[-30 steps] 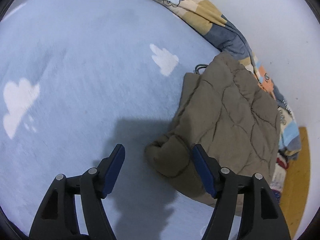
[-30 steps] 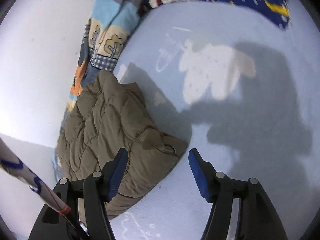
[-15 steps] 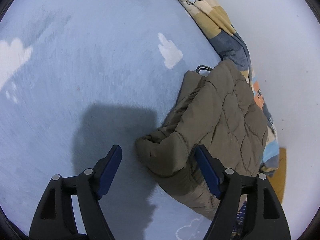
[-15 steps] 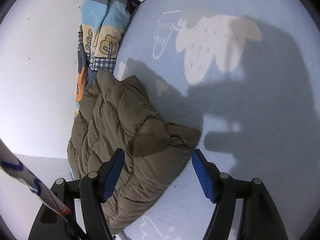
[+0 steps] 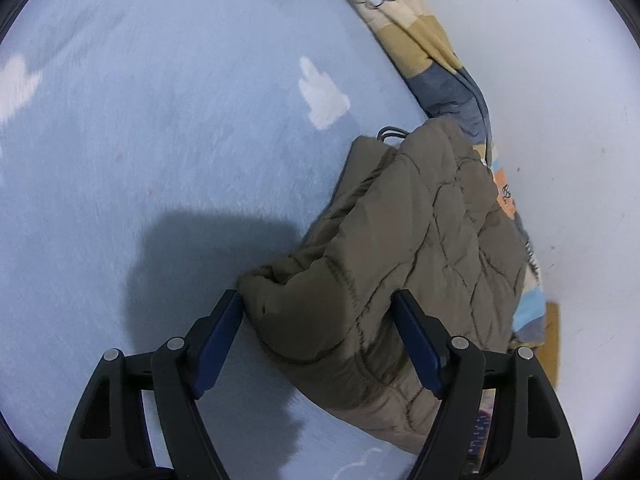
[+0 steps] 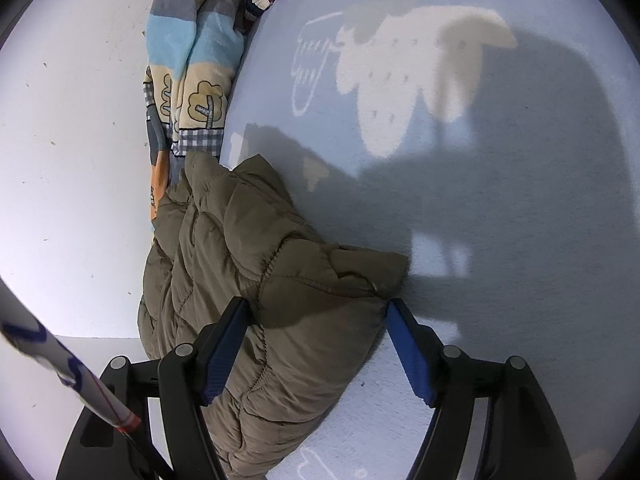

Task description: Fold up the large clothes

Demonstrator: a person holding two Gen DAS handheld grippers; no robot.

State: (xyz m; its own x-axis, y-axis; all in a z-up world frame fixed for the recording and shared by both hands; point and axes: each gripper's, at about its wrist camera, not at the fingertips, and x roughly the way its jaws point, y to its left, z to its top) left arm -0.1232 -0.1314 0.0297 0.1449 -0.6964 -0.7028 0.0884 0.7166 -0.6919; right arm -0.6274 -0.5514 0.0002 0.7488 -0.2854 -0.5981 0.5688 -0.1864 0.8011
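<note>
Bright, hard shadows on bedsheet (image 6: 520, 200); fisheye-warped, dark edges.

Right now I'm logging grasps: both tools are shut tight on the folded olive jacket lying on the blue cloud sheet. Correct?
Not quite. Both tools are open: the left tool and right tool only straddle corners of the folded olive jacket, as each wrist view shows. It does lie on the blue cloud sheet.

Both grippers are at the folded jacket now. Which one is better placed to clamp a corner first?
Roughly even, slightly the left gripper: its open fingers straddle the bunched corner of the olive-brown quilted jacket, one pad touching it. The right gripper, also open, straddles the other corner.
</note>
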